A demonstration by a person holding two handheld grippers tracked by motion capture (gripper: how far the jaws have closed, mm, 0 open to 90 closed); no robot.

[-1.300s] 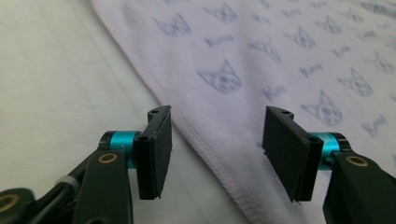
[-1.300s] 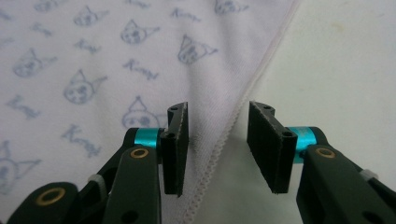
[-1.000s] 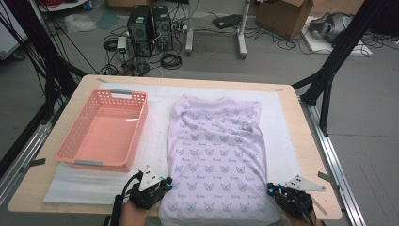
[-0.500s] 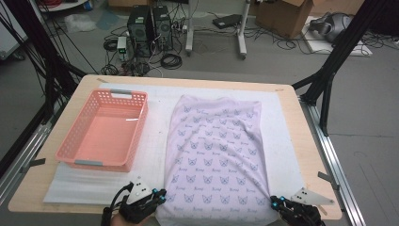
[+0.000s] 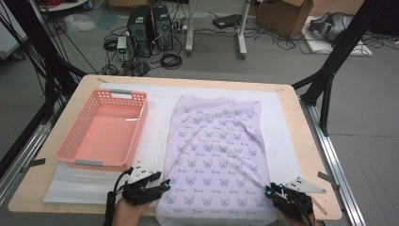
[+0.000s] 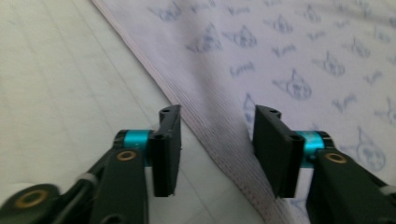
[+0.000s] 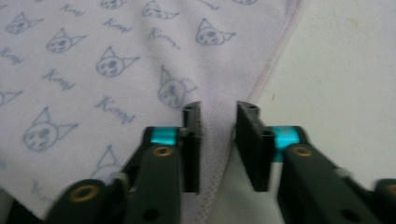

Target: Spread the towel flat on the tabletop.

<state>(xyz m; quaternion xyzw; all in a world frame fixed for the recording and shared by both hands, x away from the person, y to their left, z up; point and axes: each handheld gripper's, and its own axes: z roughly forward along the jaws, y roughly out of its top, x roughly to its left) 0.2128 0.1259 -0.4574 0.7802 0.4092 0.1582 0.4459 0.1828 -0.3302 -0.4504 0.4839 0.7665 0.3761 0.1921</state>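
Note:
A pale lilac cloth (image 5: 216,150) printed with blue cat faces lies flat on the white mat, and its near end reaches the table's front edge. My left gripper (image 5: 162,186) is at its near left corner. In the left gripper view the jaws (image 6: 217,140) have just been opening and stand wide, with the cloth's hem (image 6: 219,135) lying loose between them. My right gripper (image 5: 273,191) is at the near right corner. Its jaws (image 7: 218,135) stand a little apart over the cloth's edge (image 7: 212,140), and the pads are not pressing on it.
A pink plastic basket (image 5: 70,157), nothing in it, sits on the left of the white foam mat (image 5: 155,136). The wooden table (image 5: 47,190) ends just in front of both hands. Behind it are black frame legs, computers and cables on the floor.
The cloth has been drawn toward the near edge and its far end has smoothed out. The left gripper dipped toward the edge and came back, and its jaws have spread apart.

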